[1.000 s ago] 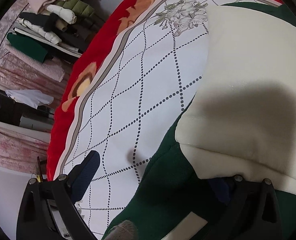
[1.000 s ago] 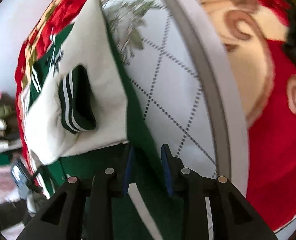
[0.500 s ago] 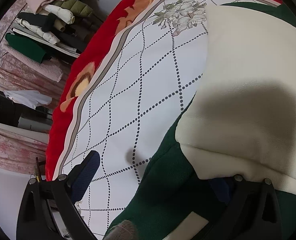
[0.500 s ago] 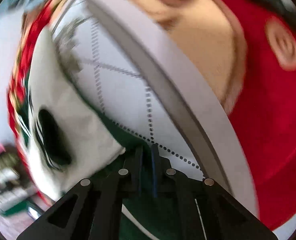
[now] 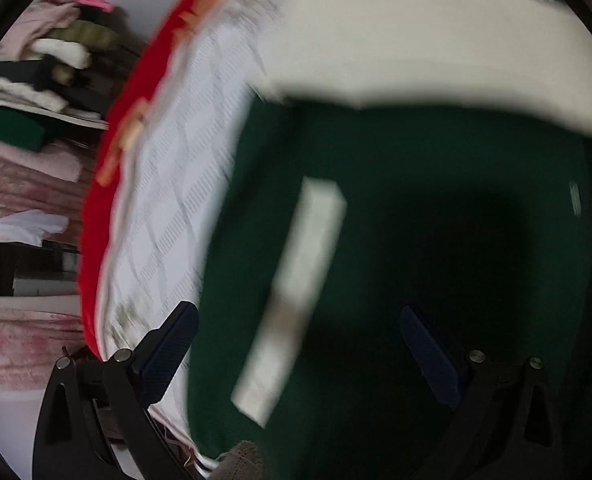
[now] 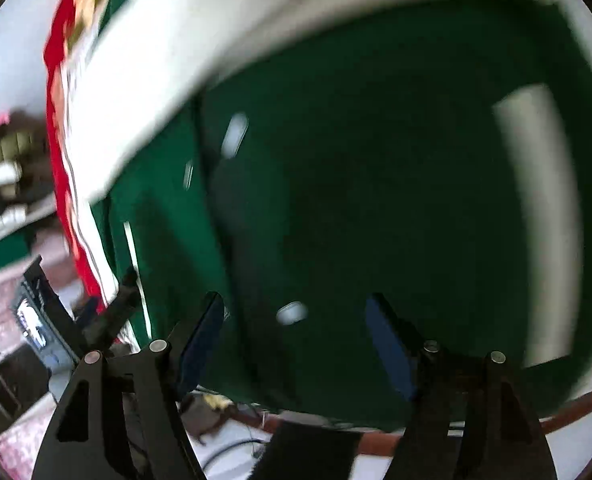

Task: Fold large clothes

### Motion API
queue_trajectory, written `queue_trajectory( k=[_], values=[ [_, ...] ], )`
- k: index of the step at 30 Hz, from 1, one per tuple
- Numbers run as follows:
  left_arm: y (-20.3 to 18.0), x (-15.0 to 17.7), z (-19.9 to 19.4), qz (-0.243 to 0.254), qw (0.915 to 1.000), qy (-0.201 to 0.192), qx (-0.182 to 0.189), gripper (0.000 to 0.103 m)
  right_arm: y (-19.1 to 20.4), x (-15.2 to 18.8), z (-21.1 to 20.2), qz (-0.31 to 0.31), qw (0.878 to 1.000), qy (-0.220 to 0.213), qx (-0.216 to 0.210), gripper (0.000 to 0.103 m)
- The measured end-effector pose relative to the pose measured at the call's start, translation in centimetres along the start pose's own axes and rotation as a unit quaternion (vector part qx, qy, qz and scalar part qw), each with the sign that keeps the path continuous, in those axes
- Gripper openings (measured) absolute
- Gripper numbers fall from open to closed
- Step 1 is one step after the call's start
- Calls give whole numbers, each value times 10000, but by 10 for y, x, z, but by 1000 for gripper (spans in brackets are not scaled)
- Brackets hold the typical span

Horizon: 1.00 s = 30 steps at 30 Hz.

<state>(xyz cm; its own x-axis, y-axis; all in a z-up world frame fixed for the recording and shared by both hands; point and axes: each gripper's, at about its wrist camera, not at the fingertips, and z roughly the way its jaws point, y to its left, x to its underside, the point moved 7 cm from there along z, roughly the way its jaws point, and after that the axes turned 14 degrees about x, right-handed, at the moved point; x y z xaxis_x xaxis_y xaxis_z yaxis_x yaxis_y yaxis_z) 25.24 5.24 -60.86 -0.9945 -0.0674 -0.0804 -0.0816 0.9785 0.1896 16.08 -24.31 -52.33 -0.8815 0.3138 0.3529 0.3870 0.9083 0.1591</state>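
A large dark green and cream jacket (image 5: pixel 436 208) lies on the white diamond-patterned bed cover (image 5: pixel 167 216). Its green body fills both views, with a cream sleeve (image 5: pixel 436 40) across the top and a white pocket stripe (image 5: pixel 296 296). My left gripper (image 5: pixel 300 340) is open, its blue pads wide apart just above the green cloth. In the right wrist view the same jacket (image 6: pixel 376 184) shows. My right gripper (image 6: pixel 296 336) is open over it and holds nothing. Both views are blurred by motion.
A red floral blanket (image 5: pixel 107 184) edges the bed on the left. Shelves with stacked folded clothes (image 5: pixel 43 76) stand beyond it. In the right wrist view the bed's near edge (image 6: pixel 376 440) and floor clutter (image 6: pixel 35 320) show below the jacket.
The right gripper was shut on the green hem and has opened and let go. Both grippers have swung over the green body of the jacket; the left stays open.
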Motion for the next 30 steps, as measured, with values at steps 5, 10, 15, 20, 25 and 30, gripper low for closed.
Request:
queue_trajectory(
  k=[5,10,15,20,25,30],
  values=[
    [-15,32,18,148,9998,152,12,103,22,16,50,-119,9860,-383,1621,55],
    [-8,30,25,-63,9992,182,341,103,37,24,42,228,9953,-273,900,21],
    [-4,29,27,-146,9982,216,549,103,69,37,43,-756,9952,13,621,22],
    [19,31,9,-517,9959,204,708,103,49,27,30,-379,9987,300,-157,30],
    [47,36,-5,-712,9965,56,427,103,61,69,23,-446,9888,790,-1184,35],
    [59,50,3,-725,9966,253,281,103,60,85,82,-266,9912,1210,-471,47]
  ],
)
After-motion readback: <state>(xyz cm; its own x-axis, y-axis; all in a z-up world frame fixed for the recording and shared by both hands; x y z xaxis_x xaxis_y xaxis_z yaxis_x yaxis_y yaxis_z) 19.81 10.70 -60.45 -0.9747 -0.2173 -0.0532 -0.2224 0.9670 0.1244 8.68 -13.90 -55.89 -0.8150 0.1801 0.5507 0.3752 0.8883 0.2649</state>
